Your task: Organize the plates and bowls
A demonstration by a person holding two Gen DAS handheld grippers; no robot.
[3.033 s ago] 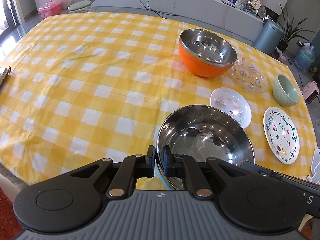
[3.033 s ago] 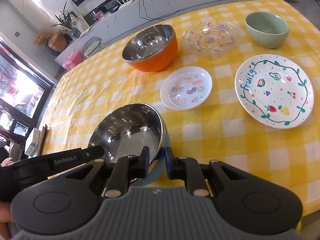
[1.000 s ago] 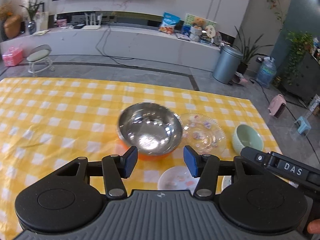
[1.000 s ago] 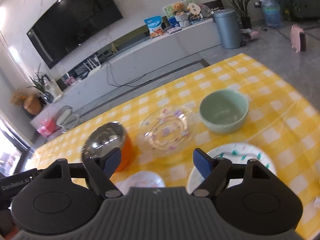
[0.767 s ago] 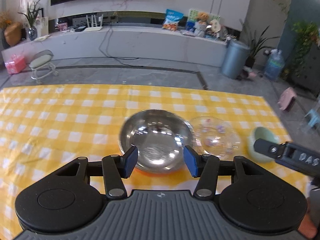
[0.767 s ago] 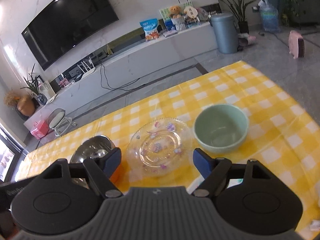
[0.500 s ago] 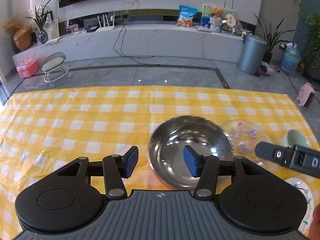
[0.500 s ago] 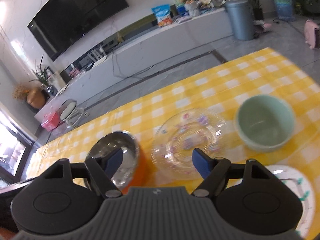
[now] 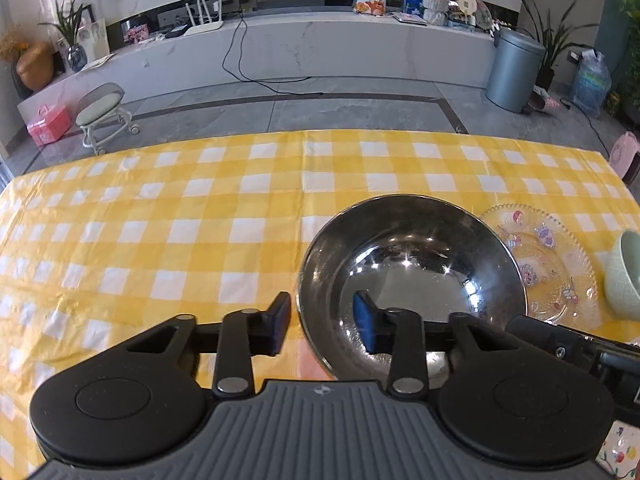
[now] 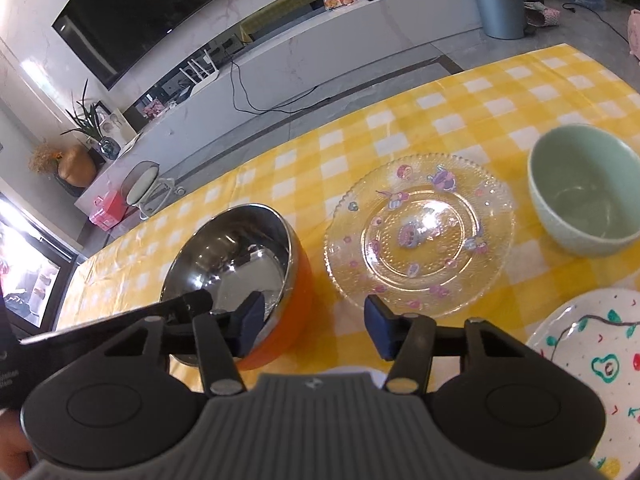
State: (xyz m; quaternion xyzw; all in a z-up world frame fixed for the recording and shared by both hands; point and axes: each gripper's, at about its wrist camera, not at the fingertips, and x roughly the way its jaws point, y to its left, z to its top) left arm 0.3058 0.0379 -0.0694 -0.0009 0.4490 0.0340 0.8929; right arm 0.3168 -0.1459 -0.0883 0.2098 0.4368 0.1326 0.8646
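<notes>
An orange bowl with a steel inside (image 9: 412, 276) (image 10: 240, 264) stands on the yellow checked table. My left gripper (image 9: 322, 320) is open and straddles its near-left rim, one finger inside and one outside. My right gripper (image 10: 314, 324) is open and empty, above the gap between the orange bowl and a clear glass plate with cartoon prints (image 10: 420, 232) (image 9: 548, 264). A green bowl (image 10: 586, 194) (image 9: 624, 276) stands to the right of the glass plate. A white plate with drawn fruit (image 10: 592, 360) lies at the near right.
The tablecloth (image 9: 160, 220) stretches bare to the left and far side. A sliver of a small white plate (image 10: 352, 372) shows just under my right gripper. Beyond the far table edge is floor, a stool (image 9: 104, 116) and a bin (image 9: 514, 70).
Both grippers let go of the blue-rimmed steel bowl, opened and moved toward the far dishes. Over the last second my left gripper closed in on the orange bowl's rim; my right lowered toward the glass plate.
</notes>
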